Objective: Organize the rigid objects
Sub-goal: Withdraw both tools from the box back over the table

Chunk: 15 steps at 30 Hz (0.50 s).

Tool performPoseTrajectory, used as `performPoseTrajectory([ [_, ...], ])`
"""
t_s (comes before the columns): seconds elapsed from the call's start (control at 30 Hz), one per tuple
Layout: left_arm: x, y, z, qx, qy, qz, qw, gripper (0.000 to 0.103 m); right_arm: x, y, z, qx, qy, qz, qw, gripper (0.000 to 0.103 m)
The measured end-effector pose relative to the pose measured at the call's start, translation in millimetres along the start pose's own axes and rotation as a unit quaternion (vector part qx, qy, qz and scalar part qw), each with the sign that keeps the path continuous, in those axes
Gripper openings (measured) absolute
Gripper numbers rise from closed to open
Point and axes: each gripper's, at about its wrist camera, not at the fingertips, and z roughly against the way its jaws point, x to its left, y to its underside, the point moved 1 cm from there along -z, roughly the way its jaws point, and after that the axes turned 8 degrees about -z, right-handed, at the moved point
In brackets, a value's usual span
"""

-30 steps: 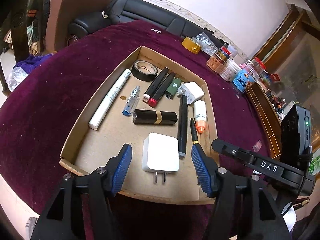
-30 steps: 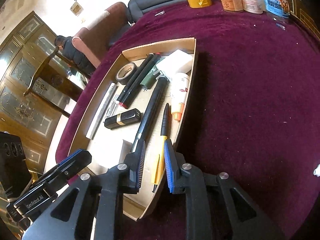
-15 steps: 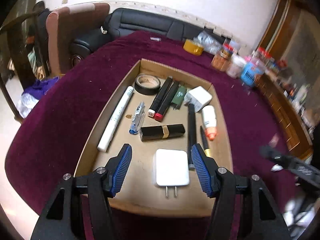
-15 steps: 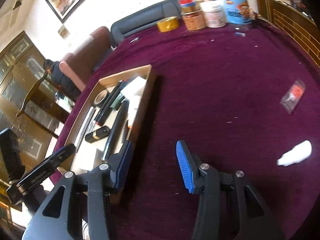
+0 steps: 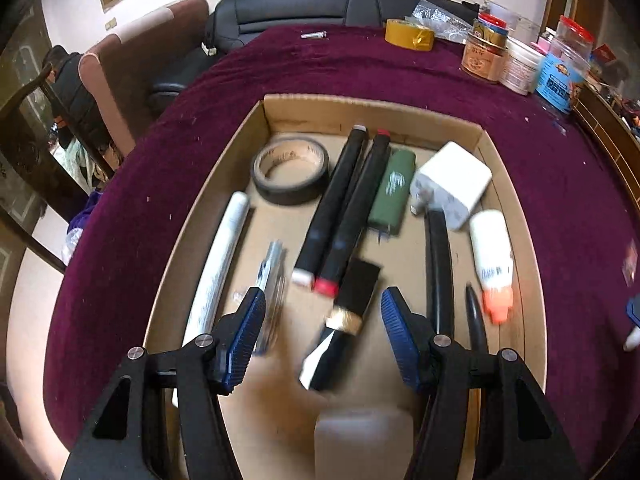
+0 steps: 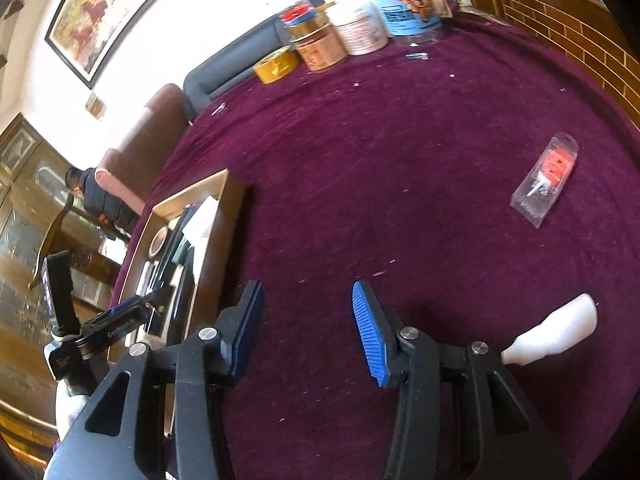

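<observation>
Right tool (image 6: 306,330) now beyond box edge (image 6: 218,232)

Matt cardboard tray (image 5: 516,216), napped purple velvet cloth (image 6: 400,160), glossy black lipstick (image 5: 344,320)

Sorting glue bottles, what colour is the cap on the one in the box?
Orange, on the white bottle; clearest in the left wrist view.

Near the front edge of the cardboard tray (image 5: 276,100), a white block (image 5: 362,440) is smeared and cut off by the picture's bottom. The lipstick (image 5: 344,326) above it is blurred too. The clear packet's (image 6: 546,180) contents, possibly small hardware, are too small to tell.
</observation>
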Motion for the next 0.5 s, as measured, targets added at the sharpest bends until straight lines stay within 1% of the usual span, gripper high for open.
performPoseTrajectory([
  [0.07,1,-1,3,-0.009,0.004,0.006,0.9999,0.054,-7,-4,2,-0.005,0.002,-0.005,1.000,0.044],
  [0.2,5,7,30,-0.042,0.049,0.035,0.9973,0.055,-28,-14,15,-0.021,0.004,-0.022,1.000,0.044],
  [0.3,6,17,64,-0.080,0.086,0.055,0.9916,0.056,-56,-24,31,-0.042,0.019,-0.043,0.998,0.044],
  [0.37,-3,25,90,-0.111,0.111,0.052,0.9862,0.063,-79,-29,44,-0.060,0.037,-0.062,0.996,0.044],
  [0.4,-9,26,99,-0.122,0.119,0.047,0.9842,0.065,-88,-31,48,-0.066,0.044,-0.070,0.994,0.044],
  [0.47,-24,29,113,-0.136,0.137,0.033,0.9806,0.065,-106,-32,56,-0.077,0.058,-0.083,0.992,0.044],
  [0.5,-36,30,118,-0.139,0.153,0.022,0.9781,0.065,-110,-32,59,-0.082,0.064,-0.084,0.991,0.044],
])
